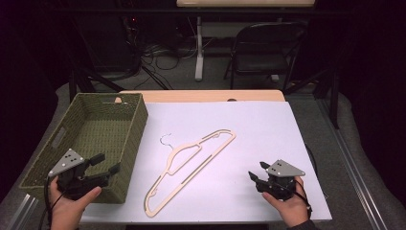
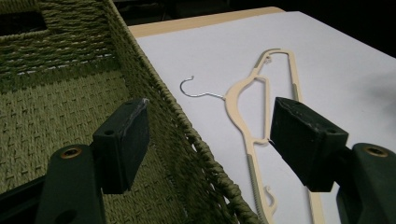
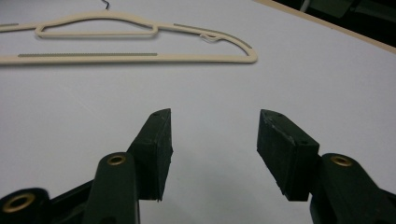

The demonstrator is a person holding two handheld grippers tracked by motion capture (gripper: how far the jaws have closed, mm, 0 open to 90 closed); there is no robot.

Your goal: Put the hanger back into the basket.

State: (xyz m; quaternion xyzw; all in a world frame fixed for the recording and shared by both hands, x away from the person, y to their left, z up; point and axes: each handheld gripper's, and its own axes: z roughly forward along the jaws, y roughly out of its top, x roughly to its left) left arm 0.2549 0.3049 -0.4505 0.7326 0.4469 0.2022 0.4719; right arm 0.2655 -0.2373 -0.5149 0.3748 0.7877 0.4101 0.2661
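Dark walls and a folding chair (image 1: 261, 48) stand behind the tabletop (image 1: 201, 96), which is covered by a white sheet (image 1: 249, 134). On this sheet, near the middle, lies a cream hanger (image 1: 189, 165), flat and diagonal, with its thin wire hook (image 1: 166, 139) pointing toward the woven green basket (image 1: 124, 143) at the left. The hanger does not touch the basket.

The left gripper (image 1: 106, 163) hovers over the near corner of the basket, its fingers (image 2: 122, 140) wide apart and holding nothing. The right gripper (image 1: 256, 176) rests low over the white sheet at the right, well apart from the hanger; its fingers (image 3: 156, 149) are also spread and empty.

I judge the hanger to be light, thin and quite stiff, but it lies flat, so it is difficult to get under it. Its surface looks smooth, except the grey ribbed strips (image 3: 86, 55) on the bar and shoulders, which should give more hold. A good place to take it seems the straight lower bar or one shoulder arm, pinched across its narrow width. The wire hook is too thin and may turn between the fingers.
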